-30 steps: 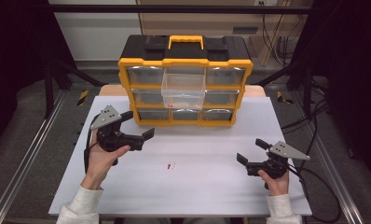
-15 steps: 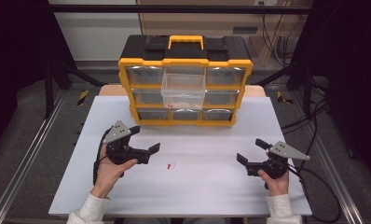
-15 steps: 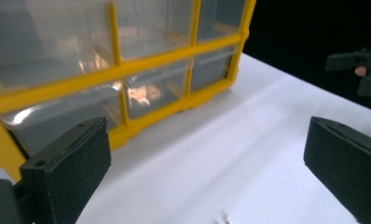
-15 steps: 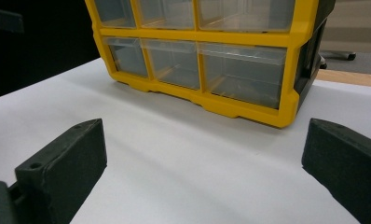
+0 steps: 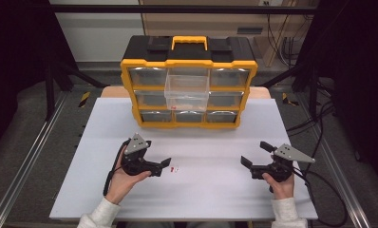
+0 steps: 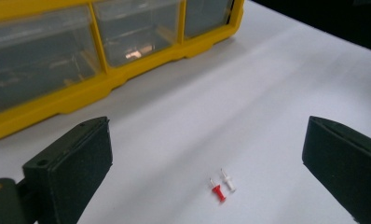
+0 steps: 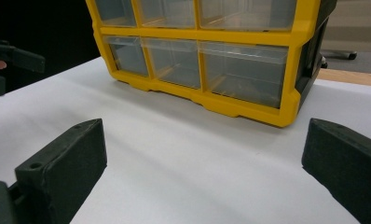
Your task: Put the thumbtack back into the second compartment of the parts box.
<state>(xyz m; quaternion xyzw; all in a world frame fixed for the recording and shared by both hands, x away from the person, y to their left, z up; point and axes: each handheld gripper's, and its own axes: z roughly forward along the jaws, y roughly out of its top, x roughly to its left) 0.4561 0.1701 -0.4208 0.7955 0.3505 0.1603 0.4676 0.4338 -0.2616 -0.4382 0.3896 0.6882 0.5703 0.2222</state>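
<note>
Just ahead of the left gripper (image 5: 164,166), between its wide-apart jaws, a red pin (image 6: 217,191) and a white pin (image 6: 229,182) lie side by side on the white table (image 5: 211,199). Further ahead stands the yellow drawer box (image 5: 189,80), one clear drawer (image 5: 186,91) pulled out. Well apart, the right gripper (image 5: 252,154) rests low, jaws apart and empty.

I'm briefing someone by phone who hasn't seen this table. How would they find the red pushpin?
Start at the yellow organizer at the table's far edge, then come toward the left gripper. Just off its open jaws lie two tiny pins; the red pushpin is the coloured one, beside a white pushpin.
</note>
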